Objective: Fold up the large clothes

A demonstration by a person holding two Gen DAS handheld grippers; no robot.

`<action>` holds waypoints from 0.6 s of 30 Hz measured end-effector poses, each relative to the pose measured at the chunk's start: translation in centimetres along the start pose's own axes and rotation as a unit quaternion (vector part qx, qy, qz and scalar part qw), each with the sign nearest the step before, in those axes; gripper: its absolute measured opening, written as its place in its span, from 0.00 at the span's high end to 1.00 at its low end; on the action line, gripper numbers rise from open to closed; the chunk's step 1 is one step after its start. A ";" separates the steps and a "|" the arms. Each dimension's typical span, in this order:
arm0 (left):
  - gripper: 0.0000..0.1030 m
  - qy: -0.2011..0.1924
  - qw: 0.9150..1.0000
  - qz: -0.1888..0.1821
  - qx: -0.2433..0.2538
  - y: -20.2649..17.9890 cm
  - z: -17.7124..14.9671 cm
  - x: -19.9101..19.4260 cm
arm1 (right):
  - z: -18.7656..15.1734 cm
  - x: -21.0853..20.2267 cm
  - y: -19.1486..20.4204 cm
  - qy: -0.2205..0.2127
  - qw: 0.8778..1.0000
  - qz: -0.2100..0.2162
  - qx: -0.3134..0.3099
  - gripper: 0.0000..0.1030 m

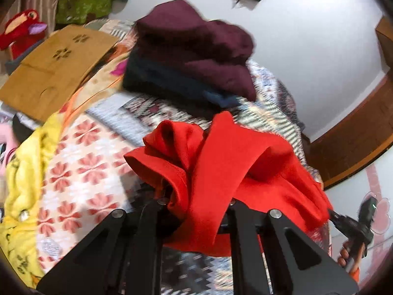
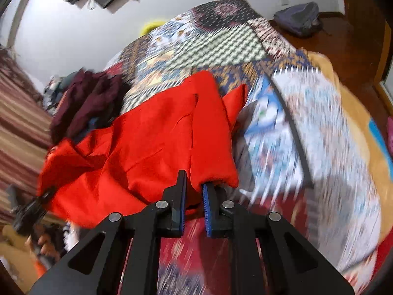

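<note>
Red fleece garment (image 2: 147,145) hangs stretched above the patchwork-quilted bed (image 2: 307,127), its long axis running between the left gripper (image 1: 196,196) and right gripper (image 2: 192,196), both jaws clamped on opposite edges.

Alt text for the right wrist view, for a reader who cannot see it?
The right tool grips an edge of a red garment lifted over a patchwork bedspread, while the left tool holds its far corner. A maroon clothes pile sits behind; the picture is motion-blurred.
</note>
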State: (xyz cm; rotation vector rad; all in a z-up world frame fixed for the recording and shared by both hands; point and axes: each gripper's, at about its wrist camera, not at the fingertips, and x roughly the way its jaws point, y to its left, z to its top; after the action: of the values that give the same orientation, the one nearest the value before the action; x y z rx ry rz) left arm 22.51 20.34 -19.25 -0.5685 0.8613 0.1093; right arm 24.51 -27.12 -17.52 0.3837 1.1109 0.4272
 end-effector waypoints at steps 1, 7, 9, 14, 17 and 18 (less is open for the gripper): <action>0.90 0.015 1.000 0.004 -0.002 1.1 -0.2 0.3 | -1.0 -0.3 0.5 0.002 1.000 -0.002 -0.007 0.90; 0.75 0.070 0.996 0.061 0.016 5.2 -2.3 3.2 | -4.1 -1.6 3.2 -0.004 0.997 -0.041 -0.068 0.88; 0.58 0.078 0.993 0.086 0.029 5.5 -2.8 3.6 | -4.0 -1.9 3.5 -0.007 0.995 -0.057 -0.077 0.87; 0.45 0.037 0.979 0.162 0.117 3.2 -2.9 2.0 | -3.2 -3.0 3.4 -0.019 0.986 -0.132 -0.101 0.87; 0.42 0.014 0.971 0.182 0.153 1.8 -2.4 1.1 | -3.0 -3.9 3.9 -0.034 0.980 -0.153 -0.124 0.87; 0.40 0.007 0.967 0.189 0.170 1.1 -2.2 1.0 | -2.8 -4.0 4.4 -0.039 0.977 -0.161 -0.136 0.87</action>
State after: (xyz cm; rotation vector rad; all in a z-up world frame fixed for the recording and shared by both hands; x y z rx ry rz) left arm 21.29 19.97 -21.60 -0.0784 0.9706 0.2991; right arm 19.82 -25.20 -13.36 -0.0226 1.0009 0.2699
